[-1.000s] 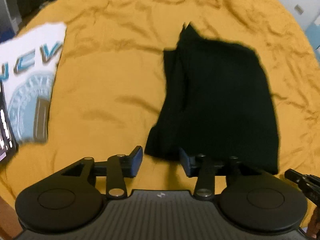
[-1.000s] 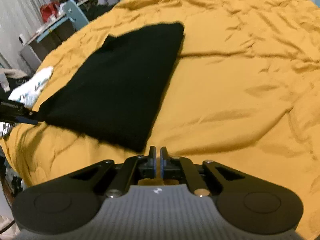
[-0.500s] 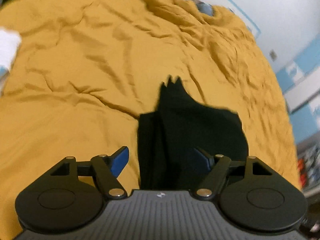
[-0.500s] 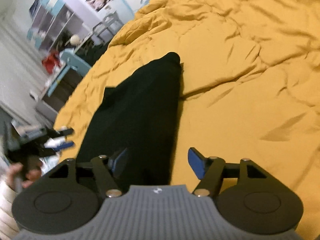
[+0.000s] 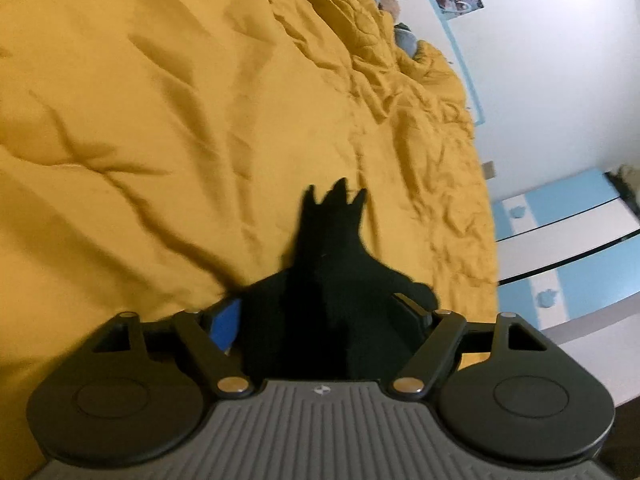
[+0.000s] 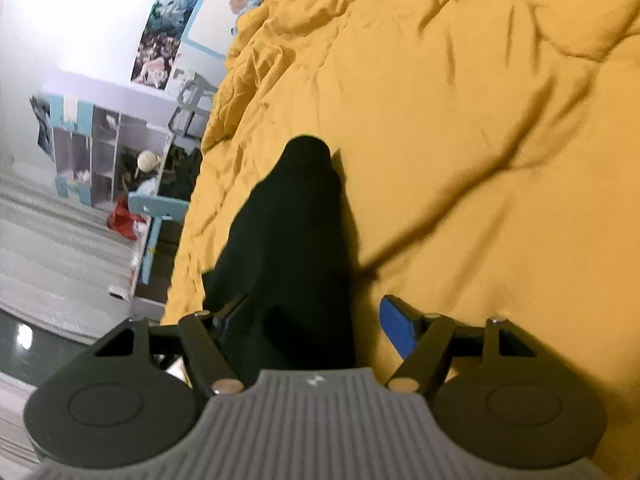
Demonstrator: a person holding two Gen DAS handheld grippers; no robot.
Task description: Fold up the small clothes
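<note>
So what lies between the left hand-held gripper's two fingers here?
The black garment: its near end lies between the opening fingers of the left hand-held gripper, in the left wrist view.

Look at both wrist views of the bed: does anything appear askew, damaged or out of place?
Nothing looks damaged or spilled. The black garment lies folded on the yellow bedcover, which is heavily creased. Its far edge ends in uneven points rather than one straight line, so the layers look slightly misaligned.
</note>
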